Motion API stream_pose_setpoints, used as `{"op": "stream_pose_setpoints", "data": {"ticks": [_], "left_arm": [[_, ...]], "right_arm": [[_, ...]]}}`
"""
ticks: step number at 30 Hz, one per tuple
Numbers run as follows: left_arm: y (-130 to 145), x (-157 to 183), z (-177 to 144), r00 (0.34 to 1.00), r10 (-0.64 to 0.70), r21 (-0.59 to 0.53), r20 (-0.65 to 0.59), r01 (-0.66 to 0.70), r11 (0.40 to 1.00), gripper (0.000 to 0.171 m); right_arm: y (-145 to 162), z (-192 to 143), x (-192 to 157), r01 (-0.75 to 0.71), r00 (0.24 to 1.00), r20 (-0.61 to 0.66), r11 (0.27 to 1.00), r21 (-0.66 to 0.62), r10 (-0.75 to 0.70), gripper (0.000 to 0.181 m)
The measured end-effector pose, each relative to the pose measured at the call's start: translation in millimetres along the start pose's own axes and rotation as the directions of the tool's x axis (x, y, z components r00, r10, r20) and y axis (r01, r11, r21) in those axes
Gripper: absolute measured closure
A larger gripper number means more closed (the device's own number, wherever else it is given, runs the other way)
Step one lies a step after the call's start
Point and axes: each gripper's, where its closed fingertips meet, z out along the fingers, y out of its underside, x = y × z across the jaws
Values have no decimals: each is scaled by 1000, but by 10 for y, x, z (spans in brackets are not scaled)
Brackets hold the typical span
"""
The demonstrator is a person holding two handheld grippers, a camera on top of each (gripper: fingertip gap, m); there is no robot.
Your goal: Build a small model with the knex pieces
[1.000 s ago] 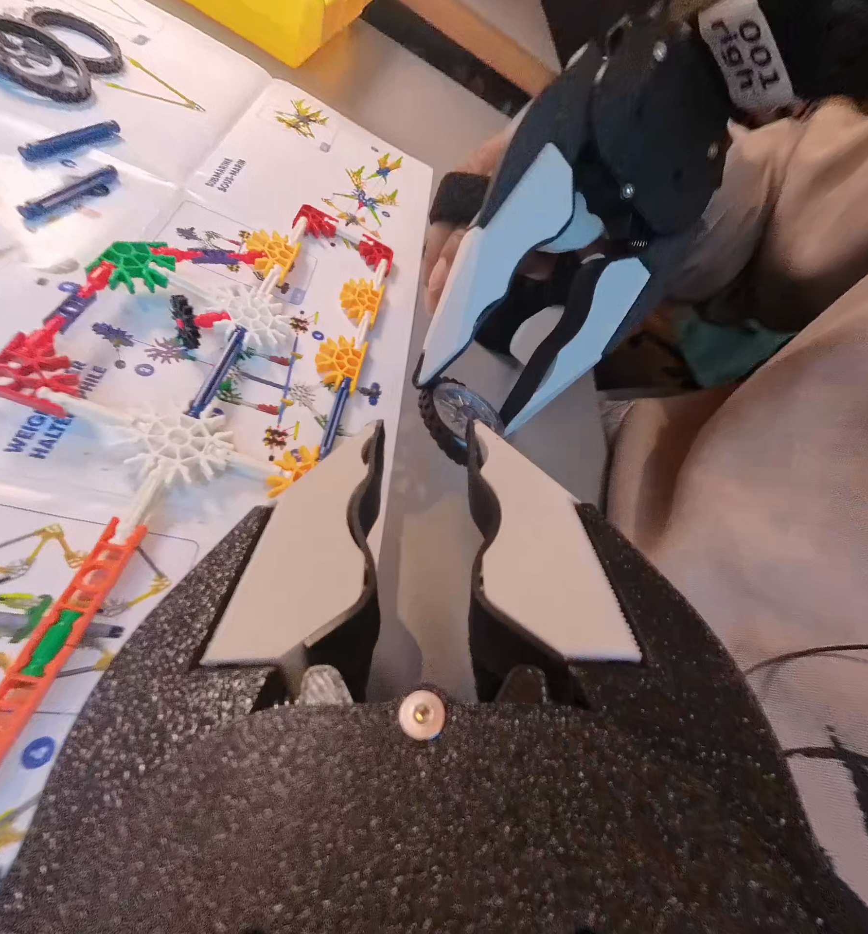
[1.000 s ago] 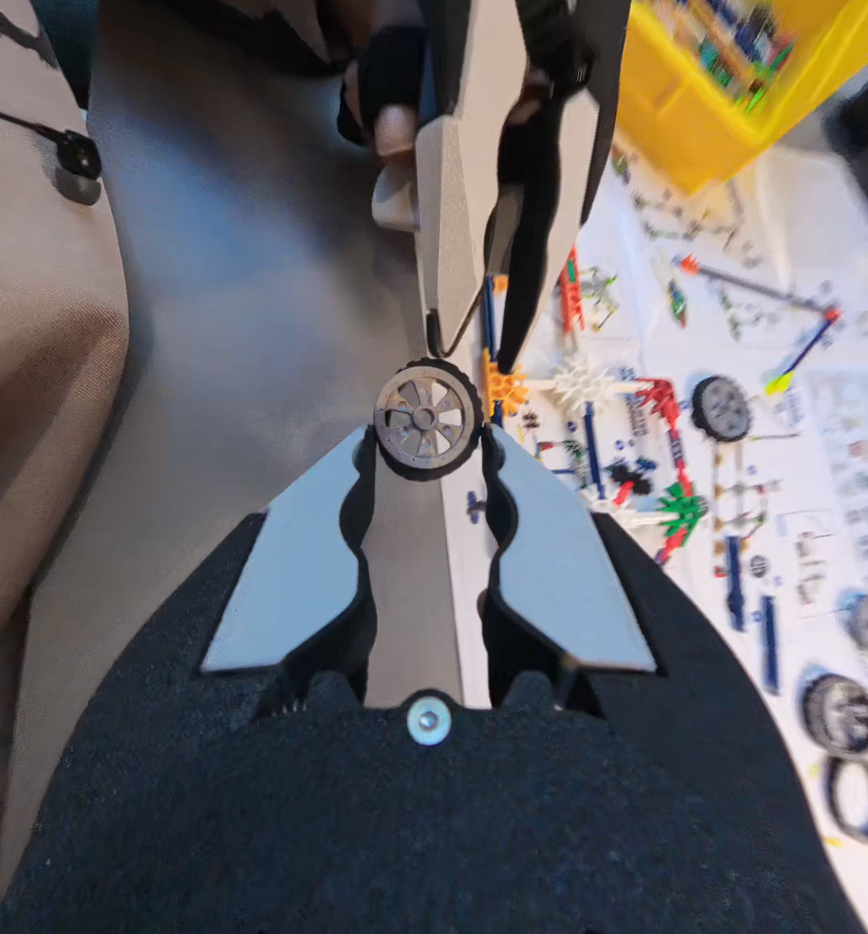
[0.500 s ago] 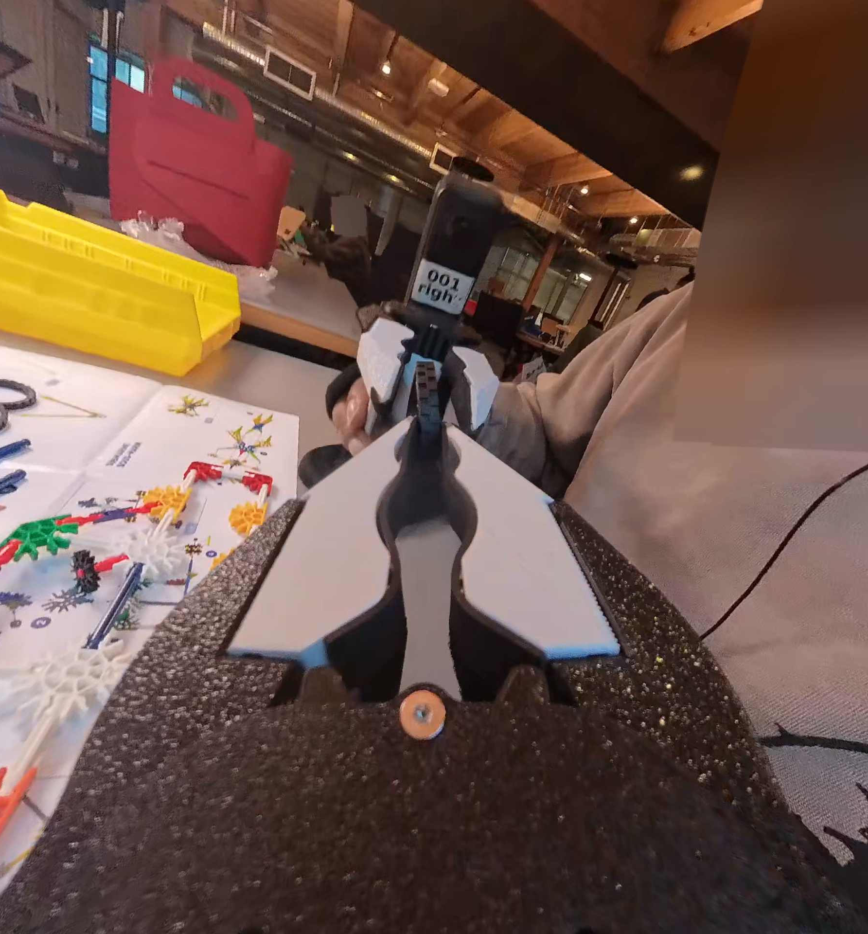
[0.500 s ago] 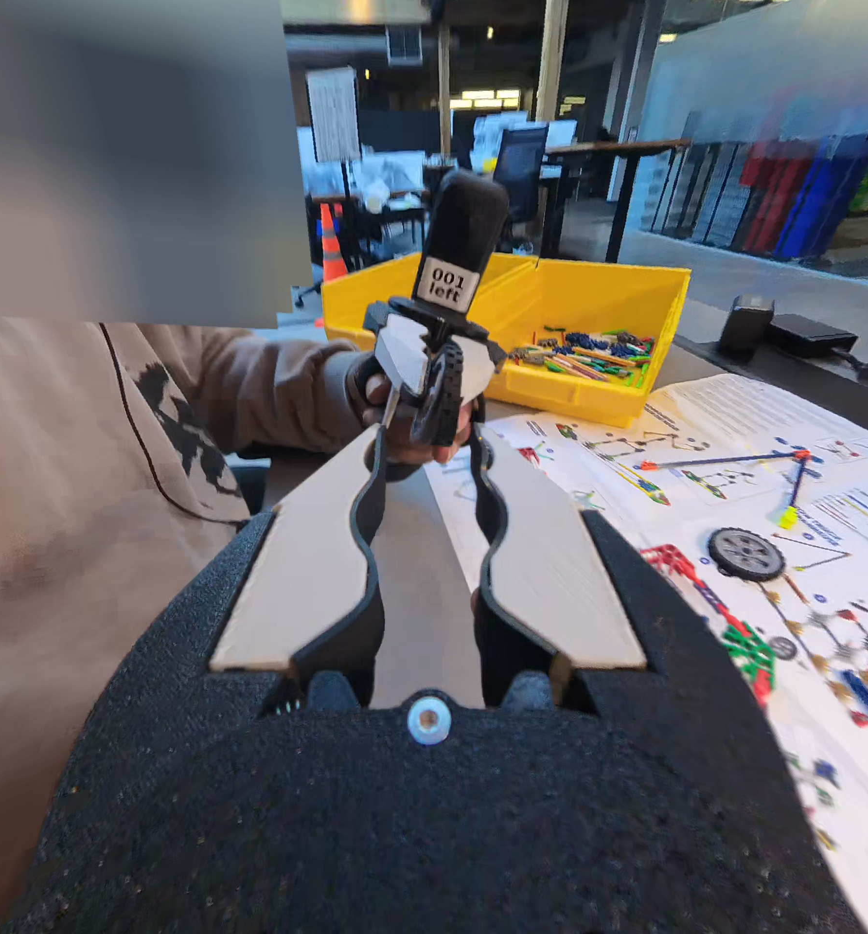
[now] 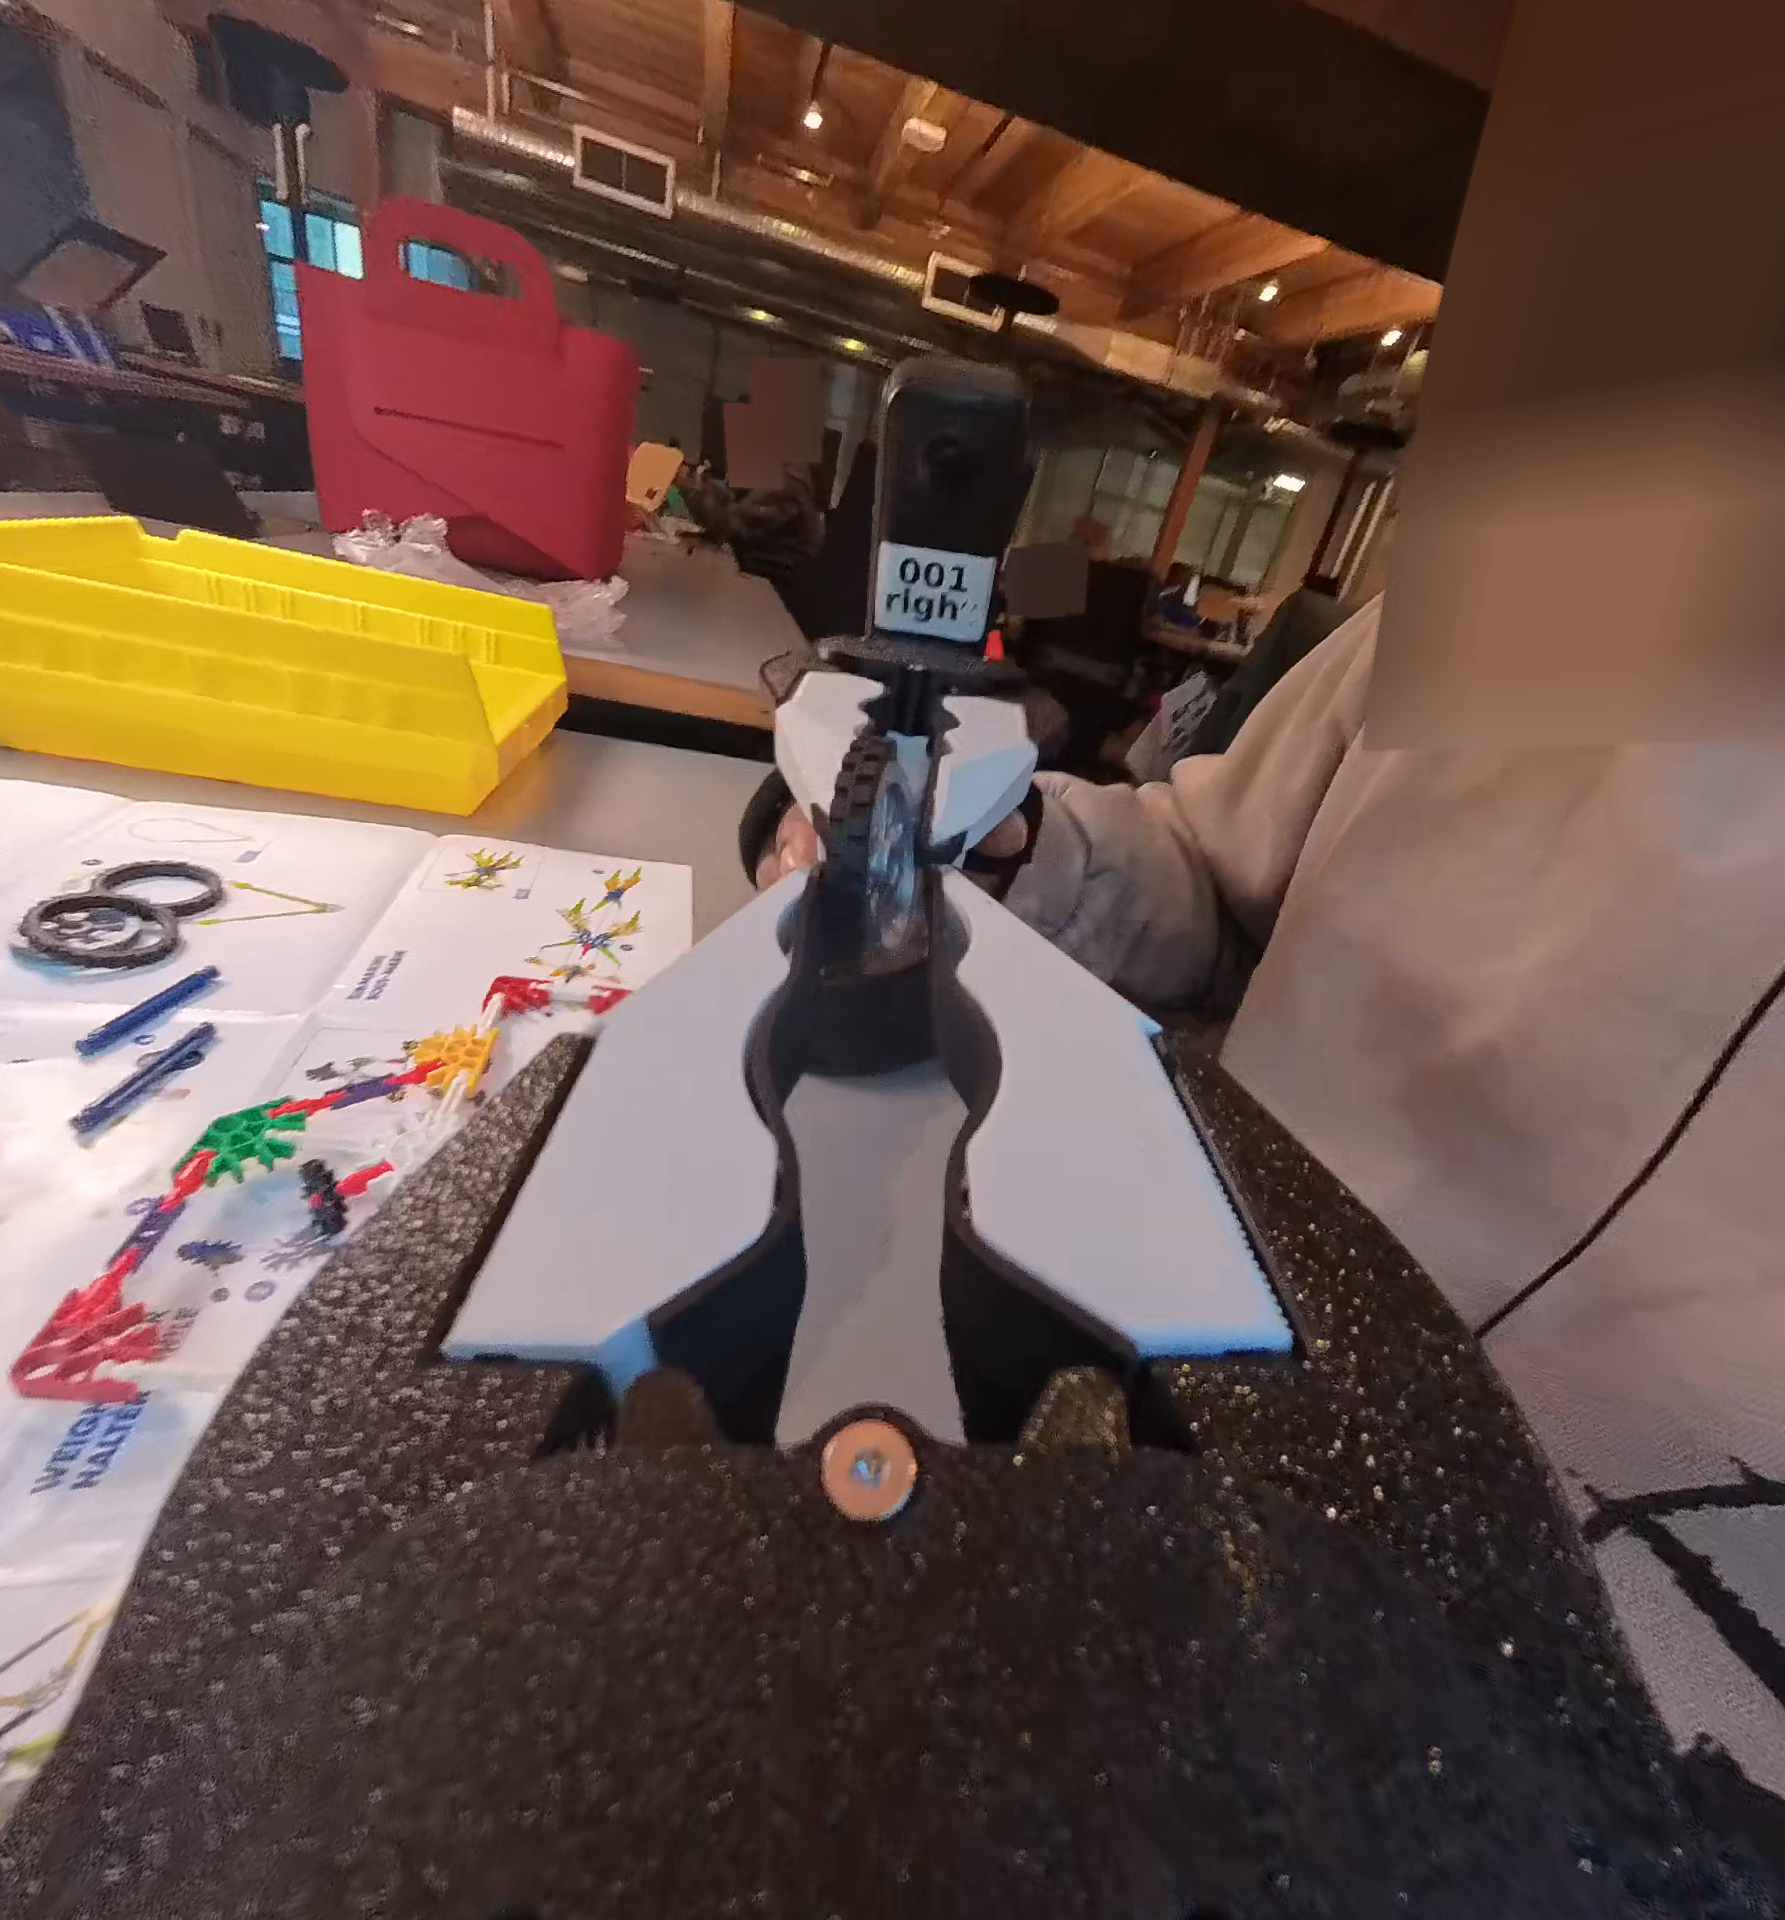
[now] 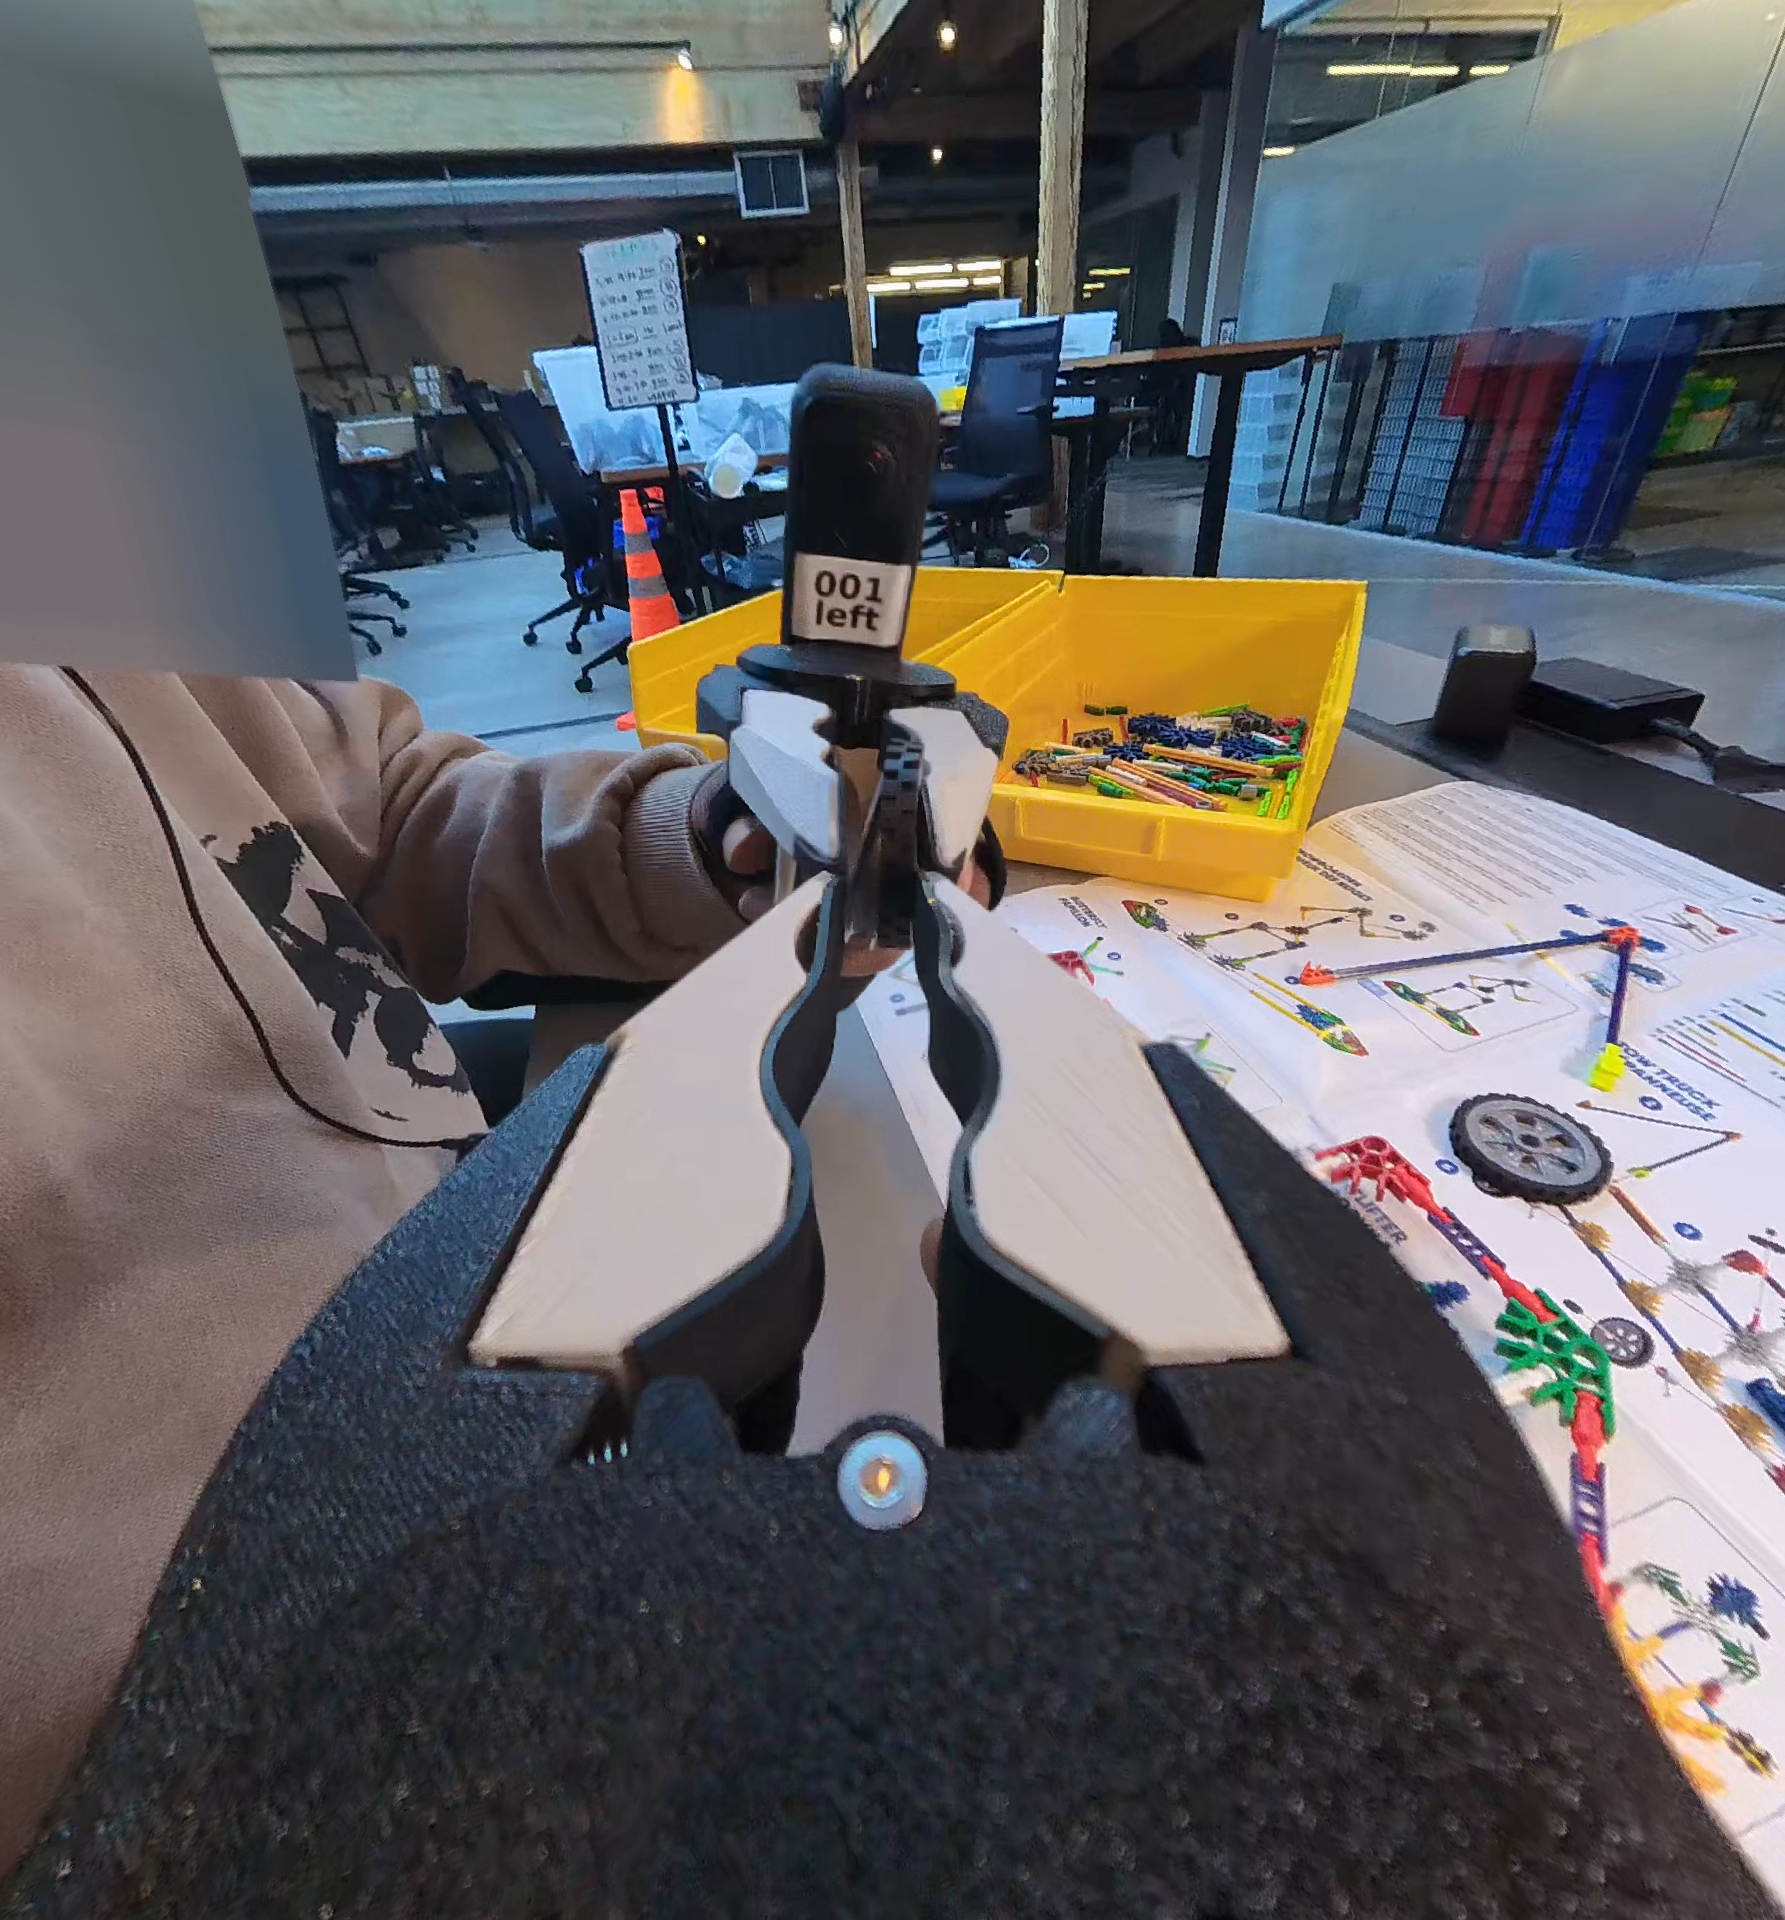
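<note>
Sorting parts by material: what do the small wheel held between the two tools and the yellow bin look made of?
Wheel: likely matte black rubber tyre, going by its knobby tread, around a glossy grey hub, probably plastic. Yellow bin: smooth, slightly shiny moulded plastic, with uniform colour and thin ribbed walls.

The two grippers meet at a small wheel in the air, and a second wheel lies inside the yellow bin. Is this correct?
Not quite. The second wheel lies on the instruction sheet, not in the yellow bin; the right wrist view shows it. The small wheel is indeed in the air.
</note>
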Motion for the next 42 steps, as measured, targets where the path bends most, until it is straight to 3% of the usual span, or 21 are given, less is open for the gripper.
{"op": "stream_pose_setpoints", "data": {"ticks": [7,12,17,23,28,32,36,39,42], "left_arm": [[125,-280,4,964,122,-107,236,-99,989,163],[178,-333,-10,958,105,-122,265,-75,990,163],[252,-245,38,988,-8,-95,152,23,995,164],[392,-478,-10,962,-39,-134,271,78,988,164],[338,-708,-207,918,-202,-24,343,223,975,168],[273,-803,-323,871,-397,109,290,382,918,168],[240,-825,-346,804,-572,207,160,540,816,168],[294,-814,-298,769,-632,196,101,607,770,167],[369,-769,-204,767,-635,144,89,621,770,167]], "right_arm": [[96,27,281,90,971,-215,994,-56,-100,170],[135,36,321,203,919,-327,976,-78,-218,171],[189,8,261,90,965,-243,994,-55,-100,169],[372,50,428,158,967,-160,957,-244,-200,158],[236,147,590,157,986,-16,967,-201,-163,144],[268,217,720,221,974,-13,965,-140,-224,135],[378,257,762,335,936,-74,935,-113,-344,121],[471,274,754,416,899,-81,896,-155,-431,113],[535,303,755,439,884,-89,881,-179,-459,106]]}}
